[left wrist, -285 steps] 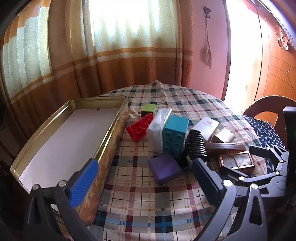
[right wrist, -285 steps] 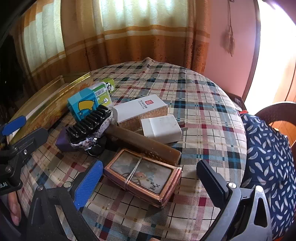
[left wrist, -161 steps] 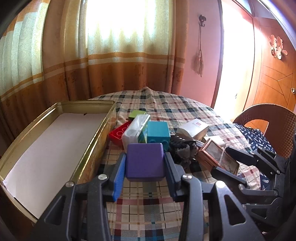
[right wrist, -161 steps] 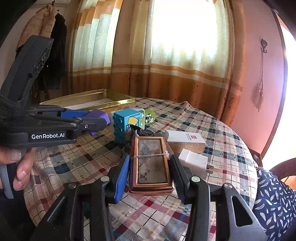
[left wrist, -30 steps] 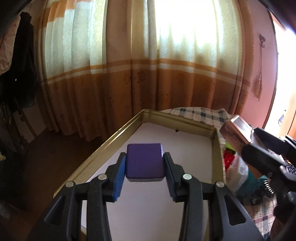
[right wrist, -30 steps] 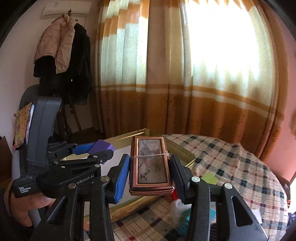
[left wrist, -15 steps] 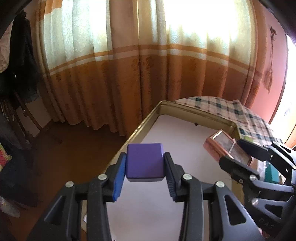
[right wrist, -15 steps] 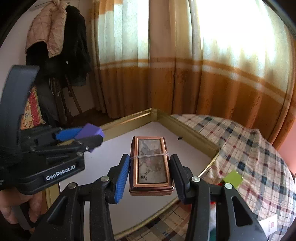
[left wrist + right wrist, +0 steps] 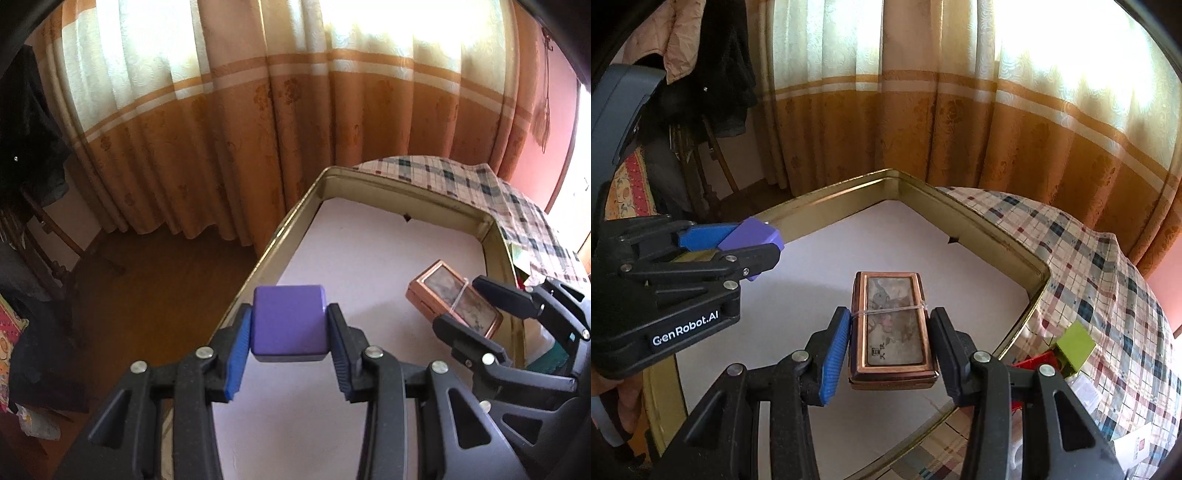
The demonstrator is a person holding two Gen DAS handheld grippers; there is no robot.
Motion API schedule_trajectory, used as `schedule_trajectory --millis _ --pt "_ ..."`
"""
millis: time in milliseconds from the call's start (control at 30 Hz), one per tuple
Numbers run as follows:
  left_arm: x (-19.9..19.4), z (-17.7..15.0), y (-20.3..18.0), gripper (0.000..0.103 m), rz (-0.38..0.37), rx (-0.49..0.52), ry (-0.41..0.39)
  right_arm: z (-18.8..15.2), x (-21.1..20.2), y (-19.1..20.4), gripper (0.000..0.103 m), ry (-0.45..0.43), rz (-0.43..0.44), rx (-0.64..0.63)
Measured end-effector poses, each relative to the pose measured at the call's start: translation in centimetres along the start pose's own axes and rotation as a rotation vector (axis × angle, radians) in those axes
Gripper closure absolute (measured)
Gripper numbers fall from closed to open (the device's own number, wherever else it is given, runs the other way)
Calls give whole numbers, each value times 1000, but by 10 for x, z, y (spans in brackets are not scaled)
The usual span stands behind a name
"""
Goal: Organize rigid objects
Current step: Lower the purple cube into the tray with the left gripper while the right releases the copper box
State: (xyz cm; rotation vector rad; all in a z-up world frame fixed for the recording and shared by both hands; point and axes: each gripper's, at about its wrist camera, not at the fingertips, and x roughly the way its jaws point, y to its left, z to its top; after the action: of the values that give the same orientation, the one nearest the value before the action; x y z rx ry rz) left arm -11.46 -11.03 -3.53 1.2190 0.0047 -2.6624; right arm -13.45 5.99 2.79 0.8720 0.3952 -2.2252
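Observation:
My left gripper (image 9: 289,325) is shut on a purple block (image 9: 289,324), held over the near left rim of a gold tin tray (image 9: 280,232) with a white floor. The same purple block (image 9: 751,234) shows at the left of the right wrist view. My right gripper (image 9: 889,332) is shut on a copper-framed picture box (image 9: 891,325) bound with a rubber band, and holds it low over the tray's floor. Whether the box touches the floor I cannot tell. In the left wrist view the picture box (image 9: 452,301) hangs near the tray's right wall.
The tray (image 9: 967,218) lies on a round table with a plaid cloth (image 9: 1089,266). A green block (image 9: 1075,347) and a red block (image 9: 1034,363) lie just outside the tray's right wall. Orange curtains hang behind; a dark wooden floor (image 9: 147,288) lies beyond the tray's left rim.
Both grippers have tilted downward and moved further over the tray with their loads. The picture box now sits lower, close to the tray's white floor.

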Motion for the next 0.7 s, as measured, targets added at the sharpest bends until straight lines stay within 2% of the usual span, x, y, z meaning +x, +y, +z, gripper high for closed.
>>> schedule_trajectory --millis 133,233,533,700 --pt "-1 0 -1 61 13 5 -6 0 -1 0 55 -8 4 7" --pt "-6 -1 -5 47 23 11 -26 0 -6 -1 52 -31 3 23" --pt "-25 -7 -11 25 60 9 -101 -6 -35 -1 43 -116 -1 20" --pt "-33 -14 -20 25 64 19 -128 -14 -54 -2 43 -155 1 11"
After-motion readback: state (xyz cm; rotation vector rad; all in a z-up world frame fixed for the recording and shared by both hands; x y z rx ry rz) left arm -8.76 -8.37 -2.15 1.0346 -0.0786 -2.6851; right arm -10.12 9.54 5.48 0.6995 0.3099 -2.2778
